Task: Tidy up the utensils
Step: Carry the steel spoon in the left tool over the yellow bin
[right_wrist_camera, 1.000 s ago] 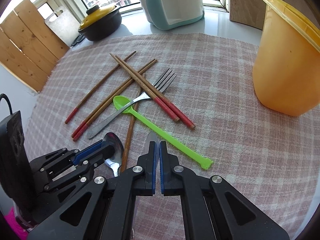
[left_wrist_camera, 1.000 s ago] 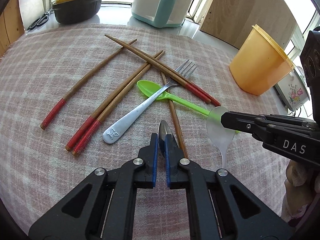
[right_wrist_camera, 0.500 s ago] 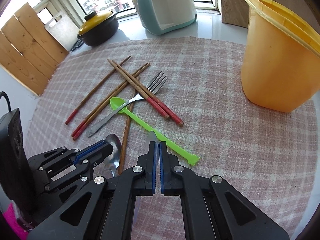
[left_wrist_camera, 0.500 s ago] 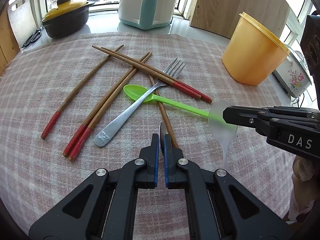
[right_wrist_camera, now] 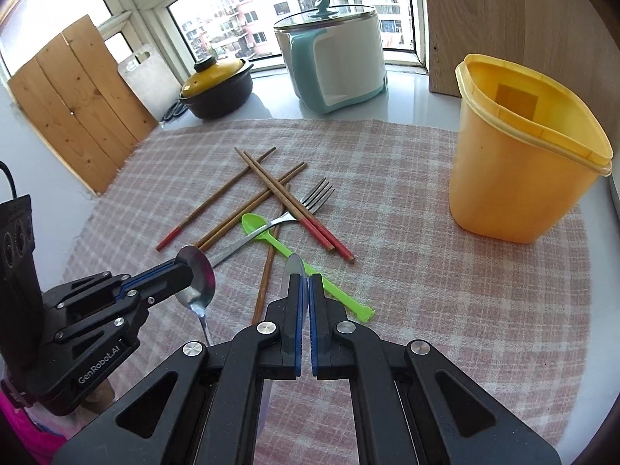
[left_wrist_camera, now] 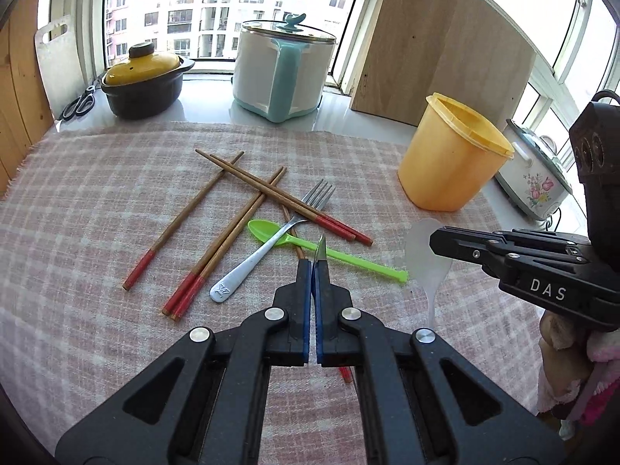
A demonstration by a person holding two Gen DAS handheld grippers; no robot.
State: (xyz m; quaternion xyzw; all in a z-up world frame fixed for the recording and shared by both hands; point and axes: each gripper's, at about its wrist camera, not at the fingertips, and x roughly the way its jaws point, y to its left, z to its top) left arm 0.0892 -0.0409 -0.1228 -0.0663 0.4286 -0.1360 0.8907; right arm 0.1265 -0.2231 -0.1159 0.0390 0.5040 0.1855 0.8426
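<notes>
My left gripper (left_wrist_camera: pixel 314 267) is shut on a metal spoon (right_wrist_camera: pixel 195 277), held above the cloth with its bowl up. My right gripper (right_wrist_camera: pixel 304 281) is shut on a clear plastic spoon (left_wrist_camera: pixel 424 255), also lifted, with its handle hanging down. On the checked cloth lie several red-tipped wooden chopsticks (left_wrist_camera: pixel 217 240), a metal fork (left_wrist_camera: pixel 271 244) and a green plastic spoon (left_wrist_camera: pixel 310 244), crossing one another. An open yellow tub (right_wrist_camera: pixel 523 162) stands at the right, beyond and to the right of both grippers.
A dark pot with a yellow lid (left_wrist_camera: pixel 143 85), a white and teal cooker (left_wrist_camera: pixel 283 73) and scissors (left_wrist_camera: pixel 79 104) stand on the counter behind the cloth. A wooden board (left_wrist_camera: pixel 445 50) leans at the back right. A floral cooker (left_wrist_camera: pixel 538 182) sits at the far right.
Both grippers have risen and pulled back with their spoons. The views now look from higher up, and the yellow tub's open top shows.
</notes>
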